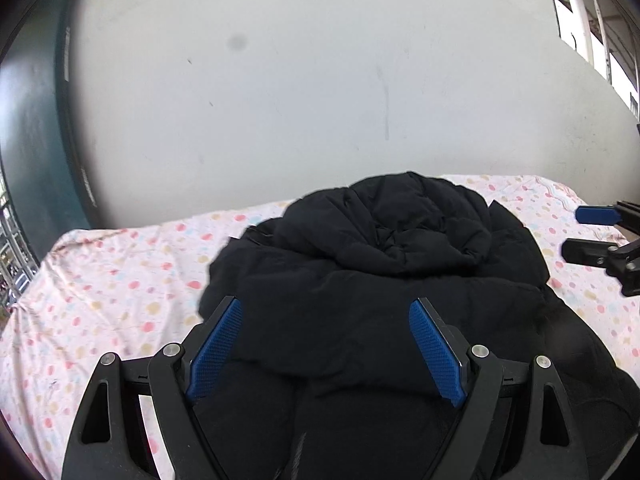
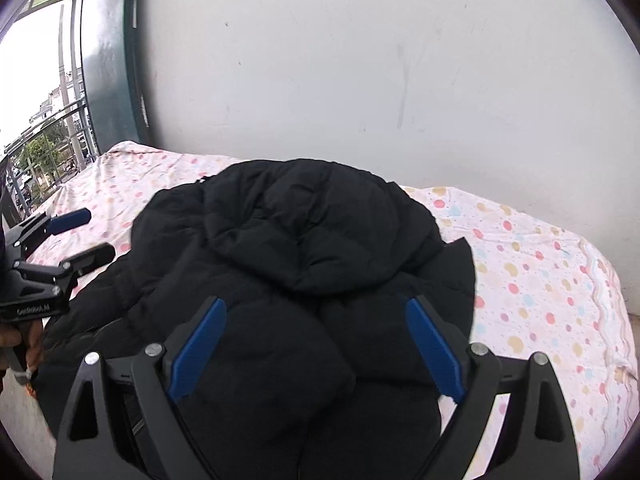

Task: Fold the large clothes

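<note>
Both the left gripper (image 1: 325,350) and right gripper (image 2: 316,350) hover released and empty above the black jacket (image 1: 384,280) bundled on the bed (image 1: 100,280) below them, so the fold looks between grabs; next, pinch an edge.

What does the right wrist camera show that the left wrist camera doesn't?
Only the right wrist view shows a balcony railing with trees outside, and a hand holding the left gripper. Only the left wrist view shows white poles at upper right and the right gripper entering from the side. Both show the black puffy jacket lying on the polka-dot bedsheet against a white wall, with each camera's own blue-padded jaws standing open above the jacket.
</note>
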A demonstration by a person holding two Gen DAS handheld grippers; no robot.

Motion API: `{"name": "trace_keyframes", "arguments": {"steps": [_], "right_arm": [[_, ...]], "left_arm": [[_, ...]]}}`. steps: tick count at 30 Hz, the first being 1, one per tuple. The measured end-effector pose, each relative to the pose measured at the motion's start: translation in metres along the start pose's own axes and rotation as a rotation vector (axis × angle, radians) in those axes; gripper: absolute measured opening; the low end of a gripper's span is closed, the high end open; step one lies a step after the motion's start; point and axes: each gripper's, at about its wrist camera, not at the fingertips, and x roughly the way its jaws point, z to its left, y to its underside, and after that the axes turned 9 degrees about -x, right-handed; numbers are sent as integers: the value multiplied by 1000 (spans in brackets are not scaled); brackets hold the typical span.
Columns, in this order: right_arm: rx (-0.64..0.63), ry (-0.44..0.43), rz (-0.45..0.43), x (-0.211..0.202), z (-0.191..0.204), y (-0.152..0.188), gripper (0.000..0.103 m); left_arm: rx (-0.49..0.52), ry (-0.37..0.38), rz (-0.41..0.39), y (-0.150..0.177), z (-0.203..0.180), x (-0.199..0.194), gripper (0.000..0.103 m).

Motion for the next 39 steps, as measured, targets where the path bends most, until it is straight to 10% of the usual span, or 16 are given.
{"name": "trace_keyframes", "arguments": {"steps": [10, 18, 30, 39], "right_arm": [[38, 50, 0, -96, 2, 49, 92], [132, 68, 57, -144, -16, 106, 92], [314, -31, 201, -134, -29, 189, 92], [398, -120, 289, -99, -33, 220, 92]], "left_arm": [[34, -85, -44, 40, 38, -73, 90], [0, -129, 74, 80, 81, -88, 91], [-279, 55, 395, 141, 148, -58, 91], [-329, 81, 497, 168, 149, -45, 91]]}}
